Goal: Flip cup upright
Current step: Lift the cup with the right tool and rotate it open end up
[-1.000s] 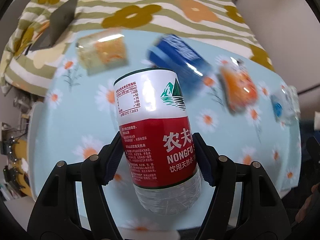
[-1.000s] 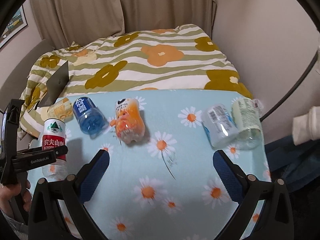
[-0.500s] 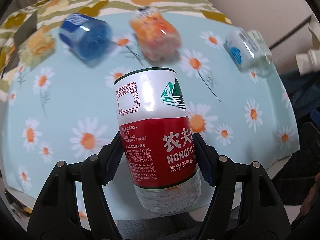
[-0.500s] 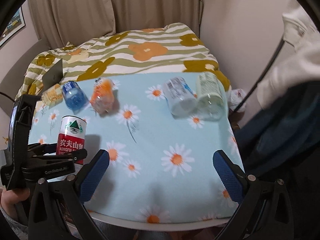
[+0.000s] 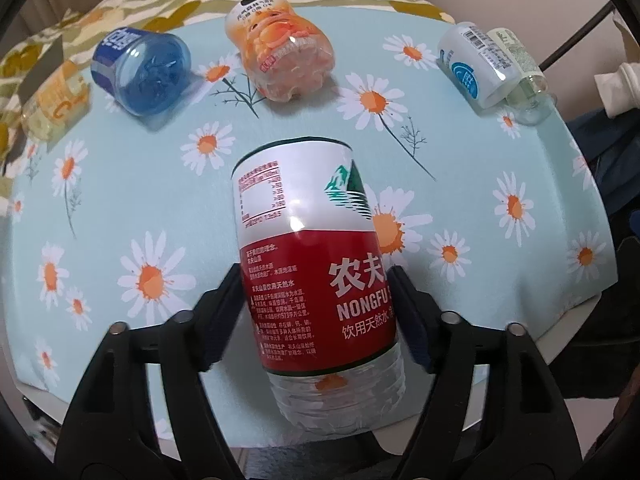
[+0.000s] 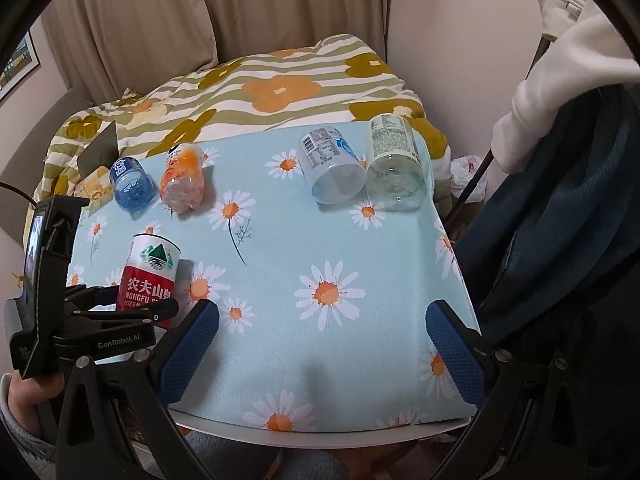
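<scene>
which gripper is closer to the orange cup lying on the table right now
Left. The left gripper, shut on the red cup, sits just in front of the orange cup; the right gripper hangs open farther back near the table edge.

A daisy-print tablecloth (image 6: 304, 240) covers the table. Beyond its far edge lies a striped floral blanket (image 6: 256, 92), with beige curtains (image 6: 200, 20) behind. A dark card (image 6: 100, 152) stands at the far left corner. On the right hang a white garment (image 6: 568, 64) and dark blue fabric (image 6: 560, 216).
</scene>
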